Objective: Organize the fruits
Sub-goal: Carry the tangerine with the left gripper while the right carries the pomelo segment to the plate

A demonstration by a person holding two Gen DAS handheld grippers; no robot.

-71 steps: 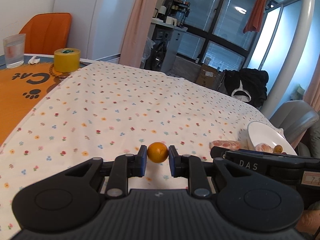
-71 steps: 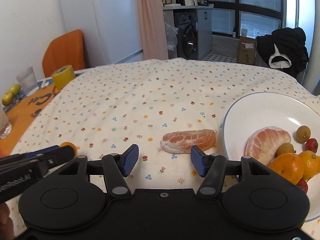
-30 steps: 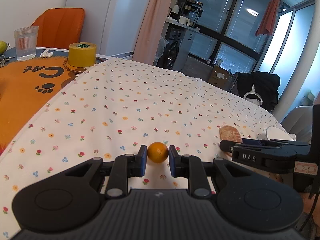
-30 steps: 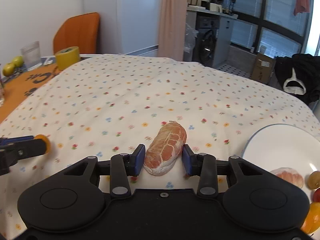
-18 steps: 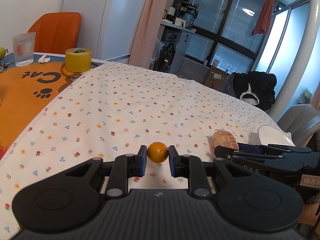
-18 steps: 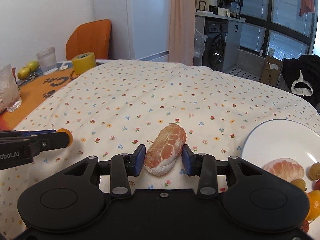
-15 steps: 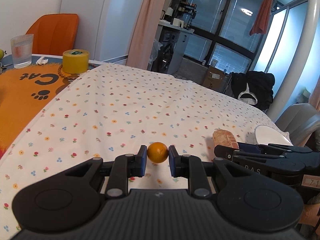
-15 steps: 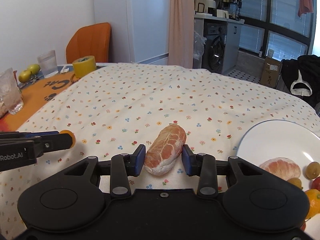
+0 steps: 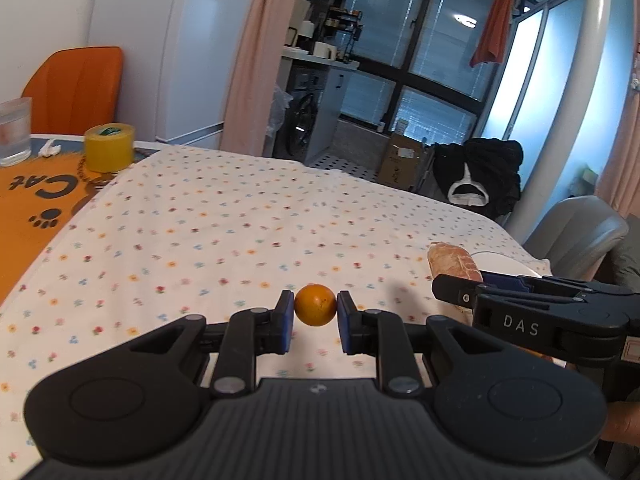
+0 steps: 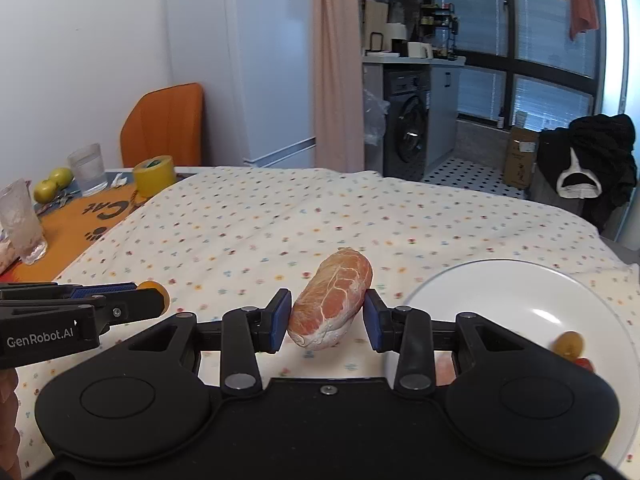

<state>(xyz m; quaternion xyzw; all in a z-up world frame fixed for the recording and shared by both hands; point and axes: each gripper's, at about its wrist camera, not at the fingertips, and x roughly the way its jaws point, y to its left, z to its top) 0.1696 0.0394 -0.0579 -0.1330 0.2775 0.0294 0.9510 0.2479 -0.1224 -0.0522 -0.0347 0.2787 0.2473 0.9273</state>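
Since half a second ago both grippers have risen a little with their loads: in the right wrist view the white plate (image 10: pixel 500 292) has slid nearer and lower, so the peeled segment lying on it is now almost hidden behind the tool body, and only a small yellow-green fruit (image 10: pixel 569 342) and a red one at the plate's near right show. The grips themselves are unchanged.

The left gripper (image 9: pixel 315 312) has its jaws pinching a small round orange (image 9: pixel 315 305), held just above the bench (image 9: pixel 224 224), near the middle. The right gripper (image 10: pixel 325 316) has its jaws pressed on a peeled pomelo segment (image 10: pixel 331 303), held clear of the cloth just left of the plate. The segment's long axis runs near to far, tilted slightly right, with the blunt whitish end nearest the camera and the narrower end pointing away.

The bench wears a white cloth with small flowers; at its far left lies an orange mat (image 9: pixel 28 200) with a paw print, a yellow tape roll (image 9: pixel 109 147), a glass of water (image 9: pixel 15 130) and two green fruits (image 10: pixel 53 184). Behind stand an orange chair (image 9: pixel 76 84), a pink curtain, a washing machine and dark windows.
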